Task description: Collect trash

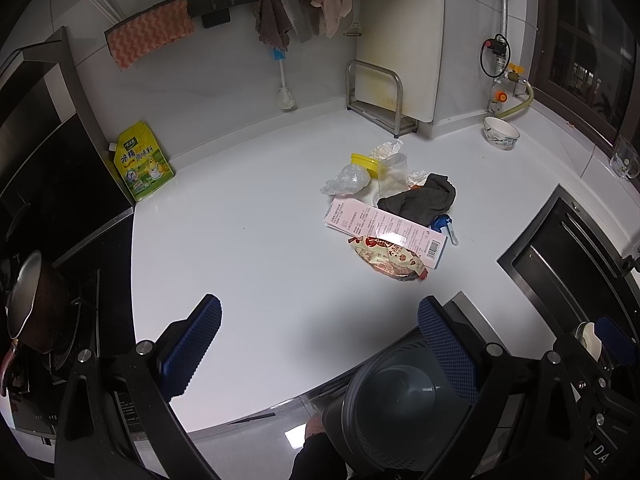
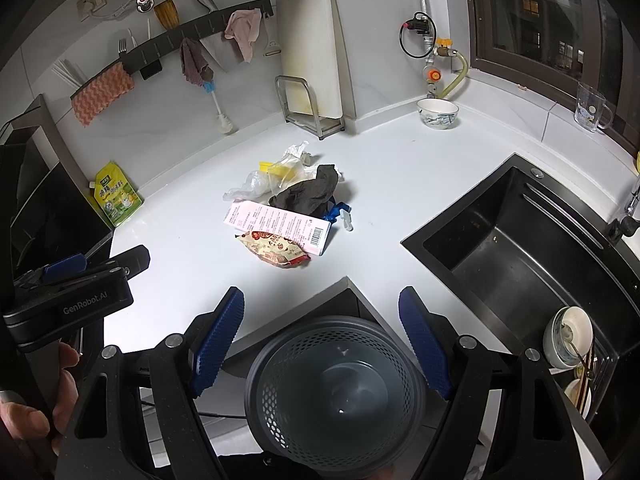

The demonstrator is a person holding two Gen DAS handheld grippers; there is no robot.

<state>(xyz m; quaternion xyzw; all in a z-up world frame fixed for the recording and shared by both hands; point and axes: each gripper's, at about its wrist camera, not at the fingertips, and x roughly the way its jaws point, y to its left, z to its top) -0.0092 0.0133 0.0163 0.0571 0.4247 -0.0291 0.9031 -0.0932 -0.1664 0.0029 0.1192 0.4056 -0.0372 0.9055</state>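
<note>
While both fingers [image 2: 320, 336] gape, bare counter [image 2: 180, 264] flanks trash pile [image 2: 288, 212].

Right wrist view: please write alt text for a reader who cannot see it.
A pile of trash lies on a white kitchen counter, beyond the open right gripper with blue fingers. An empty grey bin sits below the fingers, a black sink to the right.

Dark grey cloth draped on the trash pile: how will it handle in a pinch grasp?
The dark grey crumpled cloth looks floppy; it sags over the items beneath. Probably light, and its folds offer easy pinch points. Lifting may drag the clear plastic cup it touches. Both grippers are open.
</note>
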